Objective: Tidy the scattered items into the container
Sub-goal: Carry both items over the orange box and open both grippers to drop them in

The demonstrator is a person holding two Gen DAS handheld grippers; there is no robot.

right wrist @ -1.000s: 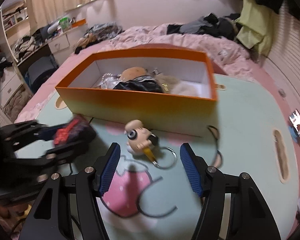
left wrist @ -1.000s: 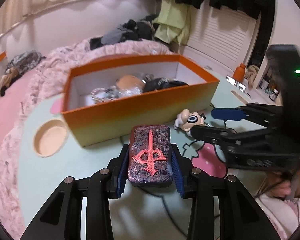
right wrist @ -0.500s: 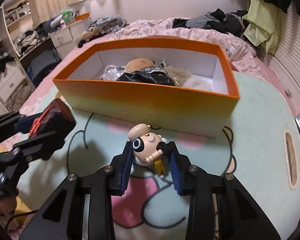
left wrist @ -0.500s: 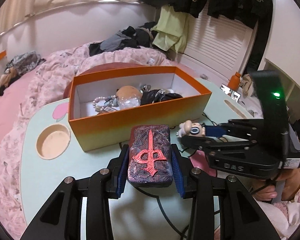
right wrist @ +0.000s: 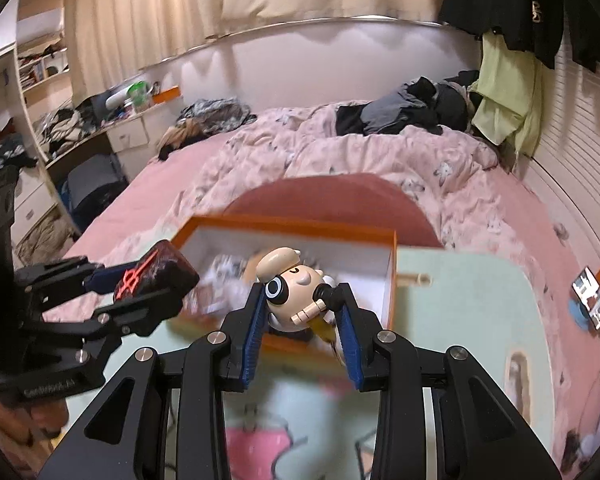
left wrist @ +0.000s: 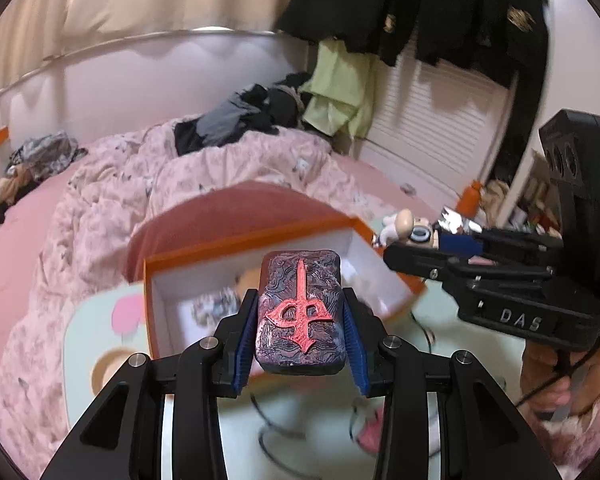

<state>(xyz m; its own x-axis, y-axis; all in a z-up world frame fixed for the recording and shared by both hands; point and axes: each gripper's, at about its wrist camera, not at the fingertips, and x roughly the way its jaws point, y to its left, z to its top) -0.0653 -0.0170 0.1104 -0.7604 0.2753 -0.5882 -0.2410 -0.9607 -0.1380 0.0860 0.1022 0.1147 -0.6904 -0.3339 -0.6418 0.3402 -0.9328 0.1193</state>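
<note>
A: Both full now. Left gripper [left wrist: 301,328] is clamped on the tin [left wrist: 301,312], dark one w/ the red emblem, pads on its long sides. Right gripper [right wrist: 302,320] is pinching the figure [right wrist: 290,288], the little big-headed toy, by the head.

B: And the box [left wrist: 256,240]?

A: Orange, on the table [right wrist: 460,320], straight ahead of both and below them. Already has stuff in it, blurry tho, can't say what.

B: What'd go wrong from here?

A: Toy's my worry. Round head, only the pad tips on it, so I reckon it could twist or pop out mid-carry. It has a ring dangling under it too, I think, which could snag the box rim on the way in. The tin sticks out well fwd of the pads, so a knock on the wall might lever it loose. And both grippers are heading for the same box, close together, so they could bump.

B: Changed vs a sec ago?

A: Yep. Then the right jaws stood wide around the toy, which lay on the table just in front of the box; they've closed on it since. The tin was already gripped but low over the table. Now both are lifted, and the box sits lower in each view w/ more of the bed [right wrist: 340,152] showing behind.
</note>
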